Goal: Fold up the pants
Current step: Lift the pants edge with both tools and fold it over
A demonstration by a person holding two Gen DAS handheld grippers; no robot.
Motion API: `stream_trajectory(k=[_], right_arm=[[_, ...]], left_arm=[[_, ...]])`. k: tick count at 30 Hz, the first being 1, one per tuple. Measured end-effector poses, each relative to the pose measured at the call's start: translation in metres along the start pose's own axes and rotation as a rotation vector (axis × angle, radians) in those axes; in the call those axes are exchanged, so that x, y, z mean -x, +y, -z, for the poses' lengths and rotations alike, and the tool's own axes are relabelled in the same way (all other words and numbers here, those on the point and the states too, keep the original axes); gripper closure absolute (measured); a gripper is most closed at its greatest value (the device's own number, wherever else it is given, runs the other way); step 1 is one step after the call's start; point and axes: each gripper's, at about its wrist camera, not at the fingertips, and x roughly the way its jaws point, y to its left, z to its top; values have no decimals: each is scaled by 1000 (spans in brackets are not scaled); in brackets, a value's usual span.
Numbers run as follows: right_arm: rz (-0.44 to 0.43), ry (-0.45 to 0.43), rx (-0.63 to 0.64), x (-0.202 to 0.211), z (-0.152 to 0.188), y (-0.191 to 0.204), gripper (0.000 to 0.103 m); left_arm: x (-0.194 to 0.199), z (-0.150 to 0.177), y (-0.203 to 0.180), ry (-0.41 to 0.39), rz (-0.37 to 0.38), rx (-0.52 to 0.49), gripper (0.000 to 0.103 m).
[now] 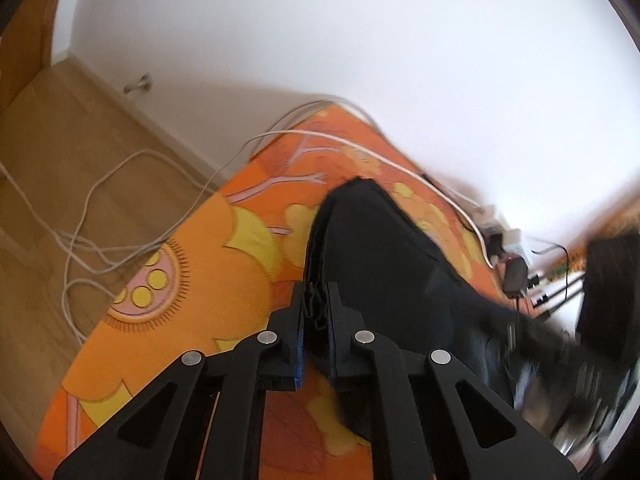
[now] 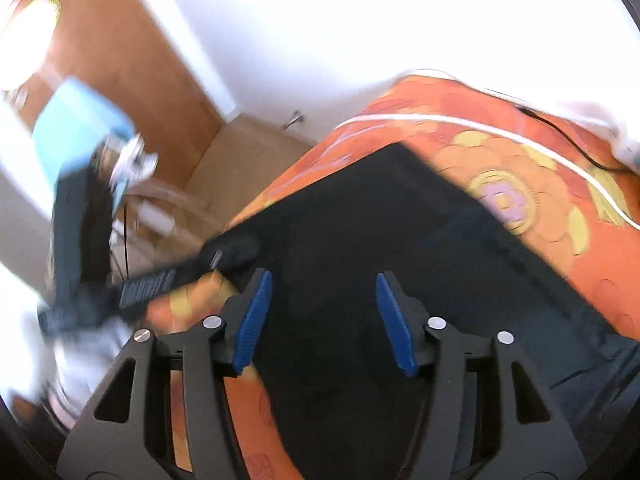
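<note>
Black pants (image 1: 384, 248) lying folded on the orange flowered surface (image 1: 208, 240). Left tongs (image 1: 316, 312) pinched narrow on the cloth's edge; right tongs (image 2: 324, 308) wide apart above the dark fabric, holding nothing. Best to keep the pinched edge taut and lay it straight. No containers in view.

Right of the left gripper's (image 1: 314, 300) jaws, the black pants (image 1: 384, 248) smear into blur. Left of the right gripper's (image 2: 324, 296) jaws, a dark blurred device (image 2: 80, 232) is unreadable.

Probably a home room: wooden floor (image 1: 52, 152), white wall (image 1: 360, 32), orange flowered cloth (image 1: 208, 248), loose cables (image 1: 92, 196).
</note>
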Motion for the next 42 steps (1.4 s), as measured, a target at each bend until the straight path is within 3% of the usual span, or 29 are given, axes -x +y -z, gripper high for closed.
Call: stream_trajectory(k=[3,7,12,17,19,21,22,29,42], right_arm=[[-20,51,-69,-6,-29,-6,40],[19,91,-45,-17,-59,10,39],[73,152,-41,-41,-77,23,39],[120,212,-32,-64,-74,26,39],[146,231,-34,-69,-71,23,50],[163,256,-35,-72,-67,19,92],[151,261,-51,-71,-66,15,93],[89,176,-83,-17,-67,8,98],[79,-20,-85,163,-55,-5,99]], left_arm=[[3,5,-19,-14,5,-68,96],[4,12,-39,-21,24,-141,96],[2,18,-48,-19,46,-167,96],[5,24,-57,-16,56,-193,96],[6,25,-60,-5,65,-197,96],[7,24,-61,6,67,-199,96],[8,24,-63,13,68,-199,96],[39,20,-97,18,80,-238,96],[115,50,-239,0,194,-373,96]])
